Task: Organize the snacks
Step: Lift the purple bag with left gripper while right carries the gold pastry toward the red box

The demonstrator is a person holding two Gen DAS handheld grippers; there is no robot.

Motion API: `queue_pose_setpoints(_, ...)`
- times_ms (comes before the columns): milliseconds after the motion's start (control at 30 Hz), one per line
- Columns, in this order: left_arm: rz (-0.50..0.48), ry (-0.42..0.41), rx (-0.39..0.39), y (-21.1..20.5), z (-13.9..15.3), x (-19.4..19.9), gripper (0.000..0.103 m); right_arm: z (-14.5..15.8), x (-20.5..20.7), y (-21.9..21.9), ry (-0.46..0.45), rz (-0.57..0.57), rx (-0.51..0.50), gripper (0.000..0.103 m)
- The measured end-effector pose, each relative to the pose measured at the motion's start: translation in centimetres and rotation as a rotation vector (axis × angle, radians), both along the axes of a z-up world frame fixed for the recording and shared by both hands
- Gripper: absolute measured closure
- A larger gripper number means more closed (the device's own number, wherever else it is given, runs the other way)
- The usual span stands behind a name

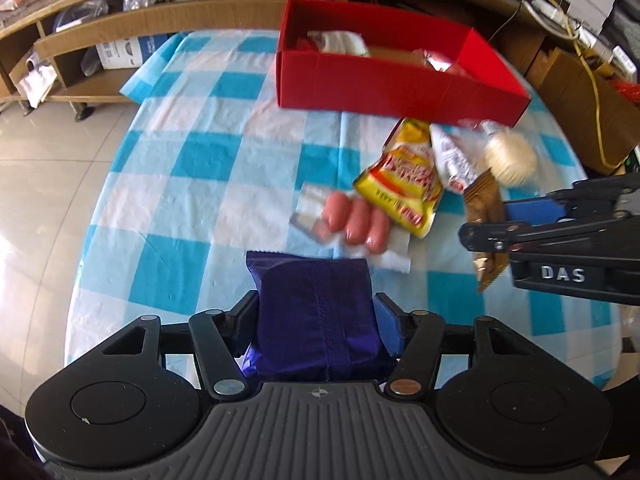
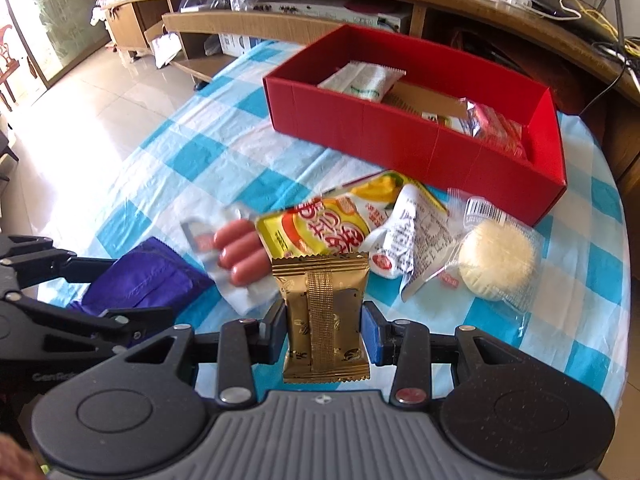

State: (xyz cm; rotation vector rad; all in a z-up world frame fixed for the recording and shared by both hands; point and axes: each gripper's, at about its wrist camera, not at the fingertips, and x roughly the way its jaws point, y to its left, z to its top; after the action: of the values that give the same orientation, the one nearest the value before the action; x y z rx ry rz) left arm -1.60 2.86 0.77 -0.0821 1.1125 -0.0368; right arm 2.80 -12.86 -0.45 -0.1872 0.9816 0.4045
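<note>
On the left, the left tool (image 1: 316,316) is clenched on a purple snack packet (image 1: 316,320), its pads pressing the packet's two sides; in the right wrist view the same packet (image 2: 148,276) sits at the near left of the bench, over the blue-and-white checked cloth (image 1: 192,168). Whether the packet touches the cloth cannot be told.

Just right of it and a little farther lies a clear pack of three pink sausages (image 1: 356,220), flat on the cloth. A yellow snack pouch (image 1: 404,184) overlaps the right end of the sausages. Beside the pouch, to its right, lies a white crumpled wrapper with red print (image 1: 452,160), touching the pouch's edge.

Next comes the right tool (image 2: 325,334), clenched on a gold foil packet (image 2: 325,316) that stands upright between its pads; from the left wrist view that packet (image 1: 486,200) shows near the right side of the bench, in front of the white wrapper.

Farther right, a round pale cake in clear wrap (image 2: 496,260) rests on the cloth, just beside the white wrapper.

At the far side of the bench, behind this row, stands an open red box (image 2: 400,140). Inside it a white packet (image 2: 366,80) lies toward the left end and a red-and-silver packet (image 2: 496,128) toward the right end. Beyond the bench runs a long wooden shelf unit (image 2: 280,20) with clutter on it.
</note>
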Motion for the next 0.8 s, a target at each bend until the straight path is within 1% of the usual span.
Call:
queue_pose_setpoints(67, -0.010, 0.003, -0.007, -0.1, 0.0, 0.0, 0.037, 0.0, 0.0, 0.0, 0.001, -0.002, -0.002, 0.052)
queue_pose_setpoints(133, -0.019, 0.012, 0.002, -0.3, -0.4, 0.0, 0.037, -0.2, 0.0, 0.0, 0.006, 0.000, -0.005, 0.052)
queue_pose_setpoints(267, -0.032, 0.070, 0.049, -0.3, -2.6, 0.3, 0.036, -0.6, 0.1, -0.2, 0.016, -0.002, -0.013, 0.052)
queue_pose_setpoints(333, -0.024, 0.094, 0.072, -0.3, -3.8, 0.6, 0.031, -0.7, 0.1, -0.1, 0.021, -0.001, -0.016, 0.052)
queue_pose_setpoints(367, -0.022, 0.089, 0.074, -0.3, -4.0, 0.7, 0.027, -0.7, 0.1, -0.1, 0.021, 0.001, -0.016, 0.052)
queue_pose_setpoints(400, -0.023, 0.078, 0.094, -0.5, -4.0, 0.8, 0.026, -0.7, 0.0, 0.0, 0.022, 0.004, -0.016, 0.052)
queue_pose_setpoints(467, -0.030, 0.076, 0.126, -0.8, -4.2, 1.2, 0.021, -0.7, -0.1, 0.1, 0.021, 0.009, -0.019, 0.052)
queue_pose_setpoints(533, -0.027, 0.076, 0.119, -0.8, -4.1, 0.9, 0.026, -0.6, -0.2, 0.1, 0.020, 0.013, -0.018, 0.052)
queue_pose_setpoints(567, -0.035, 0.076, 0.123, -0.9, -3.9, 0.7, 0.034, -0.6, -0.3, 0.1, 0.017, 0.015, -0.018, 0.052)
queue_pose_setpoints(667, -0.027, 0.080, 0.092, -0.7, -3.4, 0.1, 0.035, -0.2, -0.4, -0.1, 0.006, 0.012, -0.009, 0.052)
queue_pose_setpoints(733, -0.017, 0.057, 0.073, -0.6, -2.5, -0.2, 0.035, 0.2, -0.5, -0.2, -0.004, 0.010, 0.000, 0.052)
queue_pose_setpoints(800, -0.007, 0.031, 0.035, -0.4, -1.2, -0.6, 0.035, 0.5, -0.7, -0.3, -0.013, 0.008, 0.009, 0.052)
